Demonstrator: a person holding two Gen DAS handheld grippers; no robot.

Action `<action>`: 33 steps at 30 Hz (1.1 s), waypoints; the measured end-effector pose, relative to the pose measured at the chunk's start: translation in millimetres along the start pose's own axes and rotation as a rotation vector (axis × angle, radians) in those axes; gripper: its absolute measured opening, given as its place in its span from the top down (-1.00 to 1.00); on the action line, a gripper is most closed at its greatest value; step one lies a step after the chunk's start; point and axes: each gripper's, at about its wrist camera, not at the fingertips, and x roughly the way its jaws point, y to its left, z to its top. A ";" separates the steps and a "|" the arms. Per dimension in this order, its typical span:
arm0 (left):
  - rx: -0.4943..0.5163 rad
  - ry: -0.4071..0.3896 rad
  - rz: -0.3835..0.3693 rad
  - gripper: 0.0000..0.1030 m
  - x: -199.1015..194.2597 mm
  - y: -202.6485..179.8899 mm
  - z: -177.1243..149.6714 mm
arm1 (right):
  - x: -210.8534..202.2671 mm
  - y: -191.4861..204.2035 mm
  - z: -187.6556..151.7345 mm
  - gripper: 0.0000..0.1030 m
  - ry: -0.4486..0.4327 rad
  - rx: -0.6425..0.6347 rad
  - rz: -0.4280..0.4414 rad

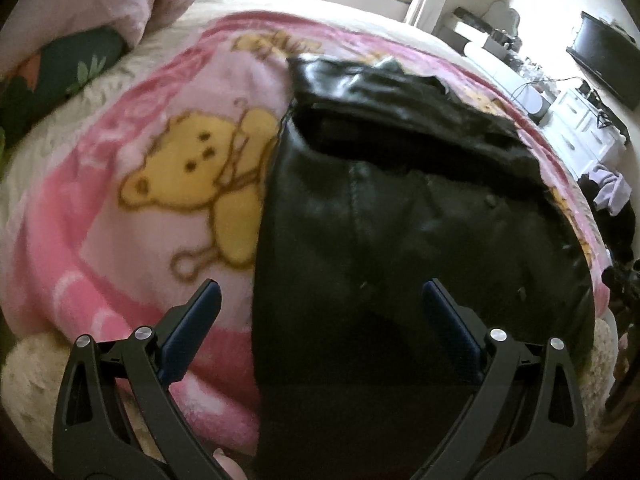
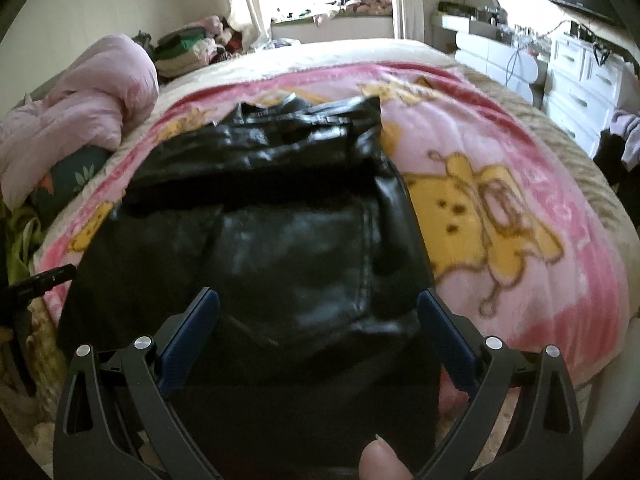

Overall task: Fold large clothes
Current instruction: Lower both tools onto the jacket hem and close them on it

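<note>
Nearest of all, the left gripper (image 1: 320,308) hung with its jaws spread wide, holding nothing, straddling the near left edge of the black leather jacket (image 1: 400,240). The right gripper (image 2: 318,312) was likewise released and empty, poised above the near right part of the jacket (image 2: 288,248), with a fingertip (image 2: 380,464) showing at the bottom of its view.

The jacket lay on the pink bear blanket (image 1: 120,220), spread lengthwise away from the person, its far part already doubled back into a thick, glossy band across the body. A stitched seam ran up its middle.

To my eye the step in hand was taking the near hem to bring it over. Doing it well would mean each gripper biting the hem close to its own corner, through all the layers, then lifting both together so the stiff leather rolled evenly instead of buckling on one side.

Beyond the jacket, a bundled pink quilt (image 2: 88,92) sat to its far left, and white drawers (image 2: 580,76) stood off to its far right.
</note>
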 end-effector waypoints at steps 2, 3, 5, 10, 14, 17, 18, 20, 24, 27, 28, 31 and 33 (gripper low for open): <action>-0.020 0.019 -0.003 -0.82 2.7 7.9 -6.1 | 1.7 -4.4 -4.7 -0.91 0.015 -0.005 -0.005; -0.025 0.026 -0.012 -0.82 3.4 10.3 -8.9 | 2.5 -6.3 -7.3 -0.91 0.023 -0.007 -0.009; -0.037 0.042 -0.047 -0.82 4.3 16.3 -14.1 | 3.6 -9.7 -9.8 -0.91 0.036 -0.006 -0.003; -0.035 0.075 -0.095 -0.71 6.4 23.9 -32.5 | 6.3 -16.3 -16.6 -0.91 0.066 -0.002 0.015; -0.003 0.081 -0.110 -0.23 3.3 22.3 -41.1 | 9.9 -19.6 -21.7 -0.91 0.100 -0.016 0.014; -0.001 0.100 -0.144 -0.08 3.3 22.9 -45.4 | 12.0 -22.9 -25.3 -0.91 0.133 -0.032 0.014; 0.004 0.106 -0.154 -0.06 3.0 22.2 -47.1 | 12.4 -24.0 -26.5 -0.91 0.144 -0.034 0.014; 0.025 0.105 -0.154 -0.06 1.4 19.7 -50.0 | 13.1 -25.2 -28.3 -0.91 0.165 -0.045 0.016; 0.041 0.131 -0.163 -0.17 5.5 16.2 -54.3 | 20.7 -29.9 -31.2 -0.91 0.227 -0.057 0.020; 0.050 0.144 -0.169 -0.29 7.8 15.2 -56.3 | 28.9 -33.8 -36.1 -0.91 0.279 -0.073 0.003; 0.051 0.146 -0.172 -0.31 8.4 15.3 -56.1 | 32.4 -34.9 -39.1 -0.90 0.305 -0.080 0.012; 0.058 0.150 -0.171 -0.35 11.3 14.0 -56.1 | 37.8 -39.3 -46.0 -0.36 0.332 -0.060 0.089; 0.045 0.140 -0.179 -0.23 11.6 15.4 -55.9 | 32.8 -39.5 -49.3 0.06 0.299 -0.078 0.086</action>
